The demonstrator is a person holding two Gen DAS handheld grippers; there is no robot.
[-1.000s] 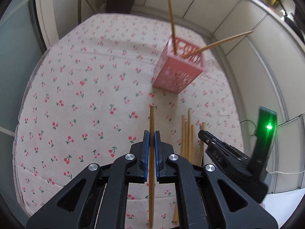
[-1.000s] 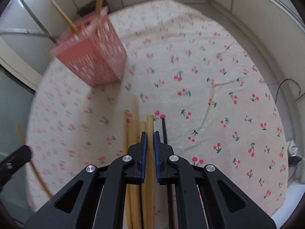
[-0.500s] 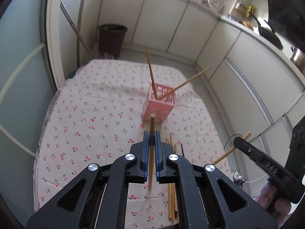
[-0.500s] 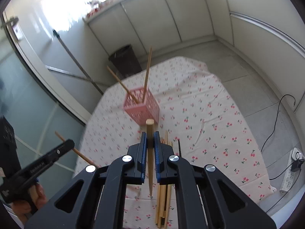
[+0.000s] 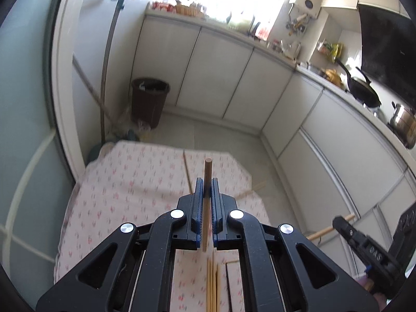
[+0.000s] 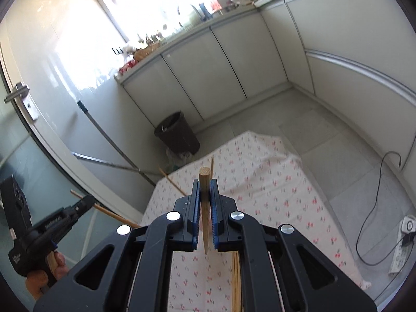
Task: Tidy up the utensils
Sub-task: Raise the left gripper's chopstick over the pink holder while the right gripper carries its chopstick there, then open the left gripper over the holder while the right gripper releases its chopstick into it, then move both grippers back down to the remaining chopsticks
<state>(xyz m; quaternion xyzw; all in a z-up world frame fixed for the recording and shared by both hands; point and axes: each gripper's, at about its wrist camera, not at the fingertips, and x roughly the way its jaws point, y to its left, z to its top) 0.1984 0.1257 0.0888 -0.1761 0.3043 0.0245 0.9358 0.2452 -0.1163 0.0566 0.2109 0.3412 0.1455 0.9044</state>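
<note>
My left gripper [image 5: 207,189] is shut on a wooden chopstick [image 5: 207,171] that stands upright between the jaws, high above the cherry-print cloth [image 5: 124,189]. My right gripper [image 6: 205,191] is shut on another wooden chopstick [image 6: 205,179], also held upright and high. Several loose chopsticks [image 5: 213,283] lie on the cloth below the left gripper and also show in the right wrist view [image 6: 236,280]. The pink basket is hidden behind the grippers; only the tips of the chopsticks standing in it show [image 5: 256,188] [image 6: 173,183]. Each gripper appears in the other's view [image 5: 364,244] [image 6: 52,221].
A dark waste bin [image 5: 150,101] stands on the floor beyond the cloth, by a leaning pole [image 5: 106,72]. White cabinets [image 5: 228,78] line the back and right. A cable and a power strip [image 6: 404,236] lie on the floor at right.
Both grippers have risen well above the cloth with their chopsticks and tilted up toward the cabinets. The pink basket has dropped out of sight behind the fingers.
</note>
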